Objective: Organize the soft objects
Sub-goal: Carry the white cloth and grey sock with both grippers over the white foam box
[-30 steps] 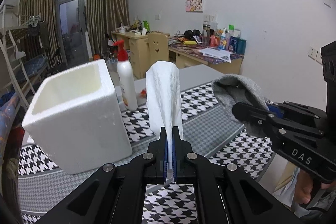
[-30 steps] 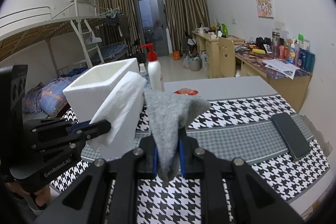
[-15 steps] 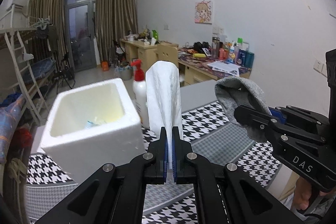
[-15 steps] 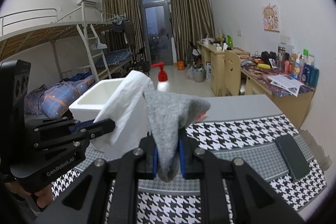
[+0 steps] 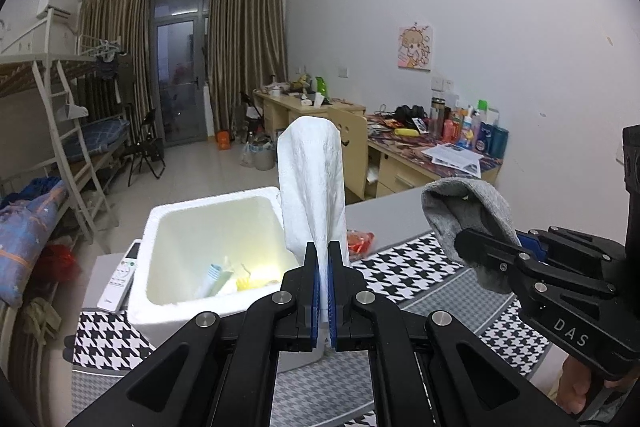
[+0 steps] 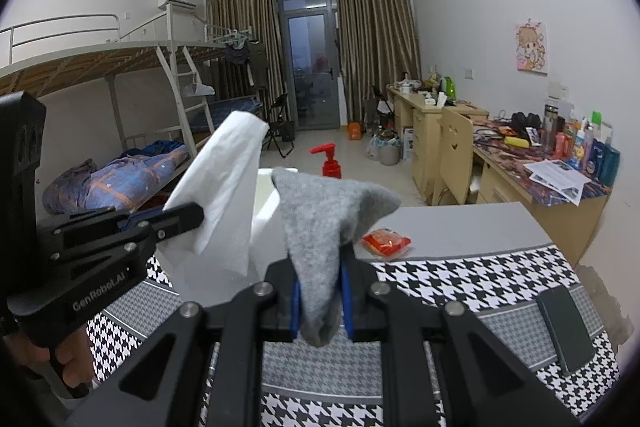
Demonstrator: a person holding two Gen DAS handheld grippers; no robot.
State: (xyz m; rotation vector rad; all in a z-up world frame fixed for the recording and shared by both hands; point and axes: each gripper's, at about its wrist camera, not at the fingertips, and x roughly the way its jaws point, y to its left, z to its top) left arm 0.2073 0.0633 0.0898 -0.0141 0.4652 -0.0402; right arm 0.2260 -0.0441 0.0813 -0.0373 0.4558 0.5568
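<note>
The left gripper (image 5: 323, 259) pinches a white cloth (image 5: 312, 183) that stands up tall and bumpy above the white foam box (image 5: 208, 239). The right gripper (image 6: 320, 281) squeezes a fuzzy gray sock (image 6: 324, 223), folded over, above the checkered table (image 6: 460, 279) near its far edge.

A white cloth (image 5: 312, 187) and a grey sock (image 6: 328, 223) stand upright, draped, beside the open foam box (image 5: 208, 223).

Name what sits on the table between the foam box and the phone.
A red packet, on the bare grey tabletop between the foam box and the phone; the right wrist view shows it.
</note>
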